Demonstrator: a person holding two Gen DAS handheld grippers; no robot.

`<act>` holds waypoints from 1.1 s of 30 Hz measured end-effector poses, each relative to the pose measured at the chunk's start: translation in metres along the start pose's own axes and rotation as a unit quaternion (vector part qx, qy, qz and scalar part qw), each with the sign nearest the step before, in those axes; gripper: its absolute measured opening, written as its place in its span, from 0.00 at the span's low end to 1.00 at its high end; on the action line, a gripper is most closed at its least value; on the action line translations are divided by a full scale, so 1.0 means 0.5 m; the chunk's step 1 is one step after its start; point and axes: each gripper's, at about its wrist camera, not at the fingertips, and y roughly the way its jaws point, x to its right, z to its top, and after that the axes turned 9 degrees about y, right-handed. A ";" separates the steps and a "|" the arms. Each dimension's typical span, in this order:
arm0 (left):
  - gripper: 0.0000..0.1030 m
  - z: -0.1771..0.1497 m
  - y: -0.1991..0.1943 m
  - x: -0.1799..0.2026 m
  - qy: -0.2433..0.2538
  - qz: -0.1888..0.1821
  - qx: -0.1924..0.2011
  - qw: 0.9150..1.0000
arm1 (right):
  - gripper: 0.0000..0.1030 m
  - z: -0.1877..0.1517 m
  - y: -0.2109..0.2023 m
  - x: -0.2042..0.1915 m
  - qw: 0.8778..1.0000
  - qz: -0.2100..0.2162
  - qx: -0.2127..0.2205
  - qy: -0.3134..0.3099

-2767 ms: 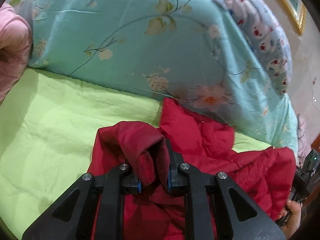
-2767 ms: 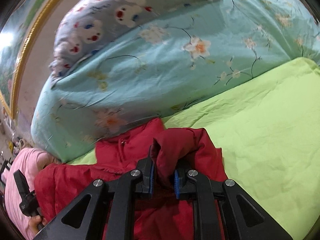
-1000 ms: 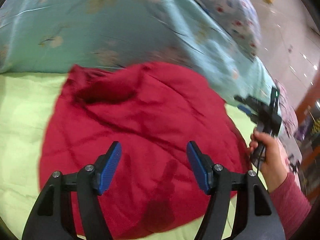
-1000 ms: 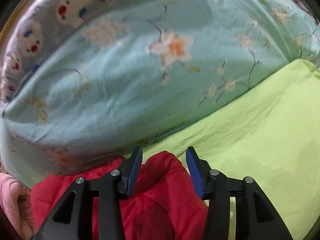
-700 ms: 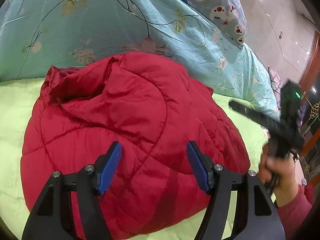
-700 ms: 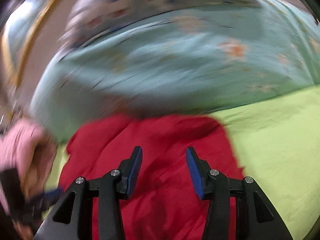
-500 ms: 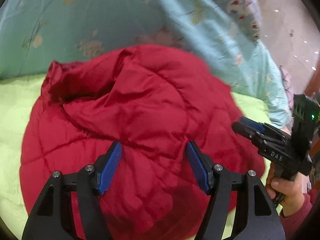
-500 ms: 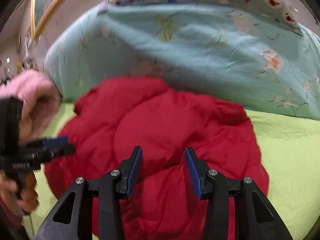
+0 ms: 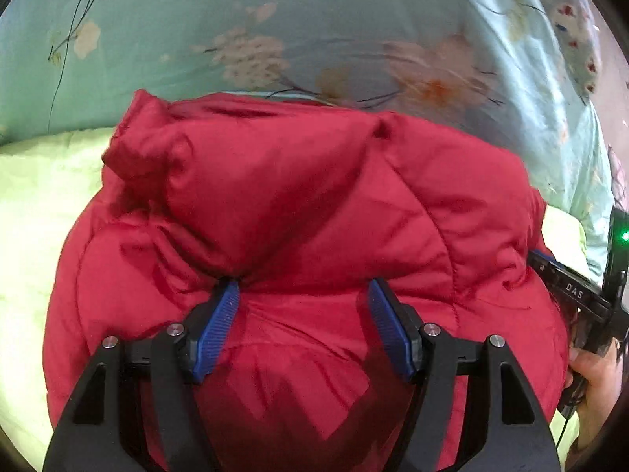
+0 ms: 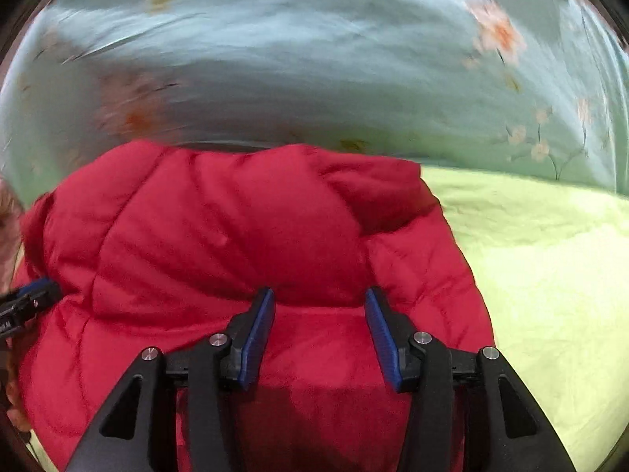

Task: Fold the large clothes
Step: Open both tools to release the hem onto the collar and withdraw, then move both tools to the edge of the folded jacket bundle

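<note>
Both grippers let go of the red jacket (image 9: 298, 204), now lying folded.

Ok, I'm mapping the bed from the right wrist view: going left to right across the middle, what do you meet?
Other hand-held gripper's tip → red padded jacket → light green sheet.

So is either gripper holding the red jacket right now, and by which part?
Neither. The left gripper and right gripper are open over the folded red jacket, pads clamping nothing.
</note>
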 end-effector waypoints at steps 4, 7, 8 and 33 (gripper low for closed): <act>0.67 0.006 0.019 -0.010 -0.003 0.008 -0.003 1.000 | 0.47 0.000 0.021 0.009 1.000 -0.003 -0.006 0.006; 0.67 0.010 0.020 -0.005 -0.003 0.011 -0.005 1.000 | 0.47 0.000 0.028 0.009 1.000 -0.004 -0.009 0.008; 0.66 0.011 0.014 -0.005 -0.005 0.009 -0.005 1.000 | 0.47 0.001 0.031 0.011 1.000 -0.005 -0.006 0.027; 0.77 -0.173 -0.260 -0.091 -0.057 0.004 0.054 0.997 | 0.64 -0.048 -0.217 0.119 0.996 0.049 0.037 0.057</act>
